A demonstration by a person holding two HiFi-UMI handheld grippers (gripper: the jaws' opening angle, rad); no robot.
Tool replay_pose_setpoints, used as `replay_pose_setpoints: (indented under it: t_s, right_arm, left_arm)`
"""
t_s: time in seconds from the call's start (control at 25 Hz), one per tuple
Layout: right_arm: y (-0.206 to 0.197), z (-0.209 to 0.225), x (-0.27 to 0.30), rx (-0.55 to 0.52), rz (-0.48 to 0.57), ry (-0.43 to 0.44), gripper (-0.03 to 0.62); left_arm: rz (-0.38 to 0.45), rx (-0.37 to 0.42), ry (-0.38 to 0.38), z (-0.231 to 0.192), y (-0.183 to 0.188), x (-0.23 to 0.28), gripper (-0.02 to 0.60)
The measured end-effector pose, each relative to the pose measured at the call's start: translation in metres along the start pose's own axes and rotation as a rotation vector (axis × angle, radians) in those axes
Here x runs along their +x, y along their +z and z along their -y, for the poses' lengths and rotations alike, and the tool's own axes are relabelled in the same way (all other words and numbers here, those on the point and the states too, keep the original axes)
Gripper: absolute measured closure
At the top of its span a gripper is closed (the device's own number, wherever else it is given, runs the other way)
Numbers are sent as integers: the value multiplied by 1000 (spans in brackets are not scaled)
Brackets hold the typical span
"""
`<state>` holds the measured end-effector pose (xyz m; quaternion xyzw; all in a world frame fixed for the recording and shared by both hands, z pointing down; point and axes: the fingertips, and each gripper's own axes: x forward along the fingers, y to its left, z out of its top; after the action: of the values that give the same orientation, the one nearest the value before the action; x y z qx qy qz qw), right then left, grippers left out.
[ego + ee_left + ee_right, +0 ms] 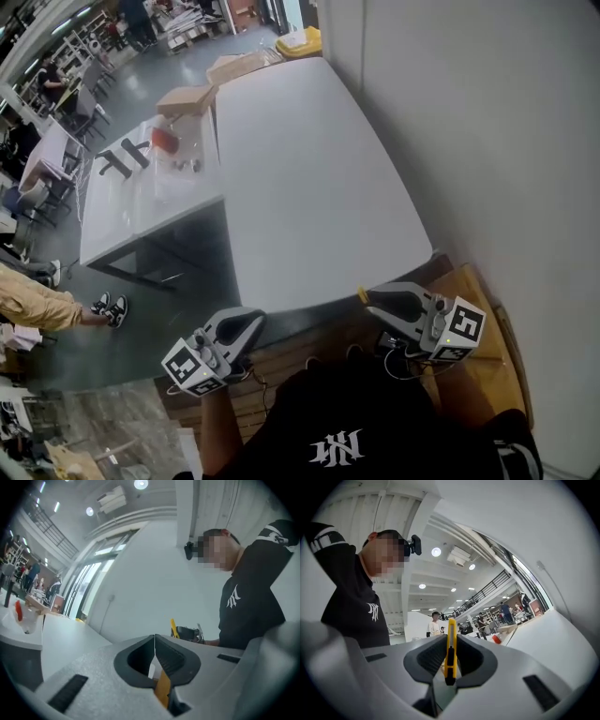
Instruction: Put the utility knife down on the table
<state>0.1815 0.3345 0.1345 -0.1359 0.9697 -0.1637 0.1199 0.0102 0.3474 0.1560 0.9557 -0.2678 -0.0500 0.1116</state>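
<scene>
A yellow utility knife [450, 651] stands upright between the jaws of my right gripper [451, 637], which is shut on it. In the head view only the knife's yellow tip [361, 296] shows, poking out of the right gripper [370, 298] just past the near edge of the white table [309, 187]. My left gripper [251, 323] is held off the same edge further left. Its jaws meet at the tips [154, 638] with nothing seen clamped there. A yellowish strip shows deep behind them; I cannot tell what it is. From the left gripper view, the knife [173, 626] shows in the right gripper.
A second white table [141, 216] adjoins at the left, carrying a cardboard box [186, 98], a red object [163, 138] and black tools [122, 159]. A grey wall [487, 141] runs along the right. A bystander's sneakers [110, 309] are on the floor at left.
</scene>
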Motion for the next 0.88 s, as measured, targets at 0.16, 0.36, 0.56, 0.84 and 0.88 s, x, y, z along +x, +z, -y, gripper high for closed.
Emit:
replay_pose_setpoints:
  t_s: [0.16, 0.36, 0.56, 0.84, 0.88]
  right_arm:
    - [7, 2, 2, 4, 0, 18, 542]
    - [9, 10, -1, 35, 5, 35, 542]
    - [1, 13, -18, 79, 19, 62, 542]
    - [-1, 17, -58, 118, 75, 118, 542]
    - [-5, 20, -66, 127, 79, 113, 542]
  left_arm:
    - [-11, -6, -25, 5, -2, 13, 575]
    - [-88, 27, -33, 9, -8, 24, 575]
    - [-123, 33, -26, 18, -16, 31, 575]
    - [-174, 46, 13, 27, -28, 55, 575]
    - [-174, 34, 28, 27, -35, 59, 575]
